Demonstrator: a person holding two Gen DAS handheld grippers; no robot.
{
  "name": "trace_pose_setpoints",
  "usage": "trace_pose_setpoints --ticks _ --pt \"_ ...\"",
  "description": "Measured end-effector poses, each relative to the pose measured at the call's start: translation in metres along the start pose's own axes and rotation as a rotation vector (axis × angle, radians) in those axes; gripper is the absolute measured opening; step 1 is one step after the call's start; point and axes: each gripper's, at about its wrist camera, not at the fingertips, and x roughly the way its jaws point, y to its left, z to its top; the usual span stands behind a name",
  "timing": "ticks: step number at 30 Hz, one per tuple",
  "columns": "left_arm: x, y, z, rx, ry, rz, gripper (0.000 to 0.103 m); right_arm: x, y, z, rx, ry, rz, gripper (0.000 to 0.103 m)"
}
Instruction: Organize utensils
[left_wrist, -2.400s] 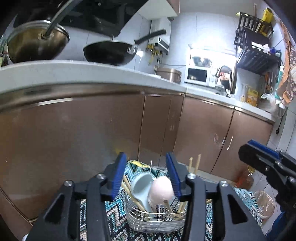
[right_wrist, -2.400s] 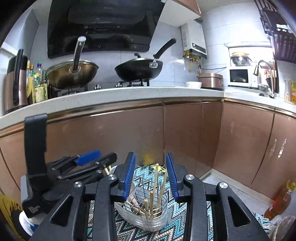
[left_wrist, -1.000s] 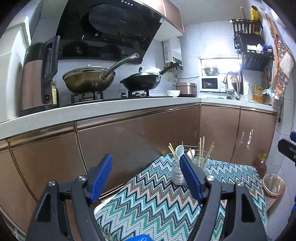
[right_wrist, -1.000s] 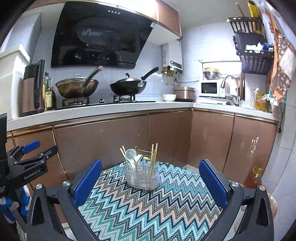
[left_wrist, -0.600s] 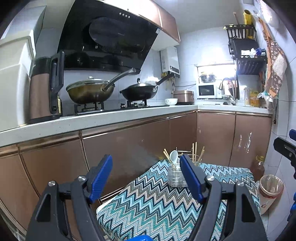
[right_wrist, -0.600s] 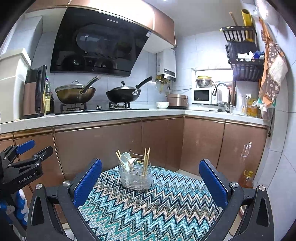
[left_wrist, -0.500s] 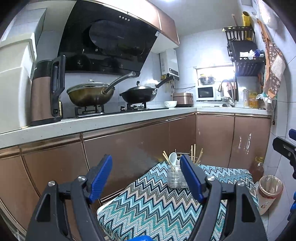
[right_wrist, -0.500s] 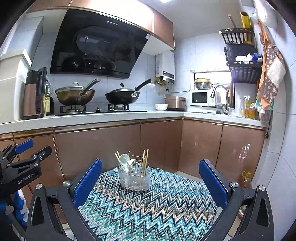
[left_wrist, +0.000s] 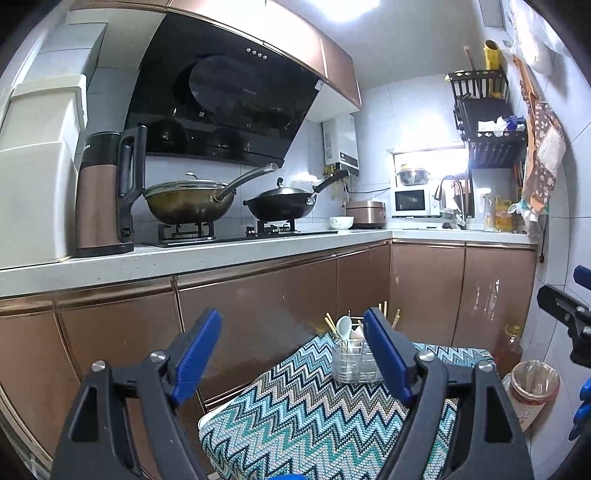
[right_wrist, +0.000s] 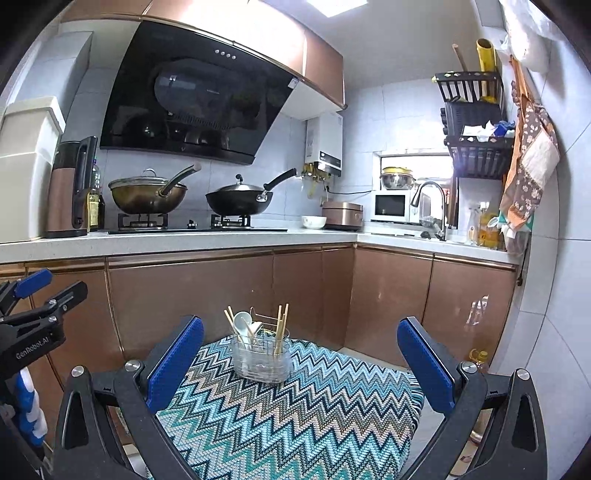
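A clear wire-framed utensil holder (right_wrist: 261, 356) stands at the far end of a zigzag-patterned cloth (right_wrist: 295, 417). It holds wooden chopsticks (right_wrist: 280, 326) and pale ceramic spoons (right_wrist: 242, 323). It also shows in the left wrist view (left_wrist: 354, 360), partly behind the right finger. My right gripper (right_wrist: 300, 363) is open wide and empty, held back above the cloth's near part. My left gripper (left_wrist: 293, 356) is open and empty, back and to the left of the holder. Each gripper shows at the edge of the other's view.
Brown cabinet fronts (right_wrist: 221, 295) run behind the cloth under a white counter (right_wrist: 184, 240) with two woks (right_wrist: 236, 201), a kettle (right_wrist: 70, 188), a bowl and a microwave. A lined bin (left_wrist: 532, 387) and an oil bottle (right_wrist: 478, 360) stand on the floor at right.
Both grippers have pulled back and up from the holder, from close around its utensils to well clear. Their jaws have opened wider. The holder now sits small and far on the cloth.
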Motion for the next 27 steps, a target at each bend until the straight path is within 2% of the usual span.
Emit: trace_pose_setpoints --ticks 13,27 --pt "-0.020 0.002 0.005 -0.009 -0.032 -0.001 0.079 -0.020 0.002 0.004 -0.011 -0.033 -0.014 0.103" --pt "-0.025 0.002 0.002 -0.015 -0.021 0.000 0.080 -0.030 0.003 0.004 -0.016 -0.043 -0.017 0.103"
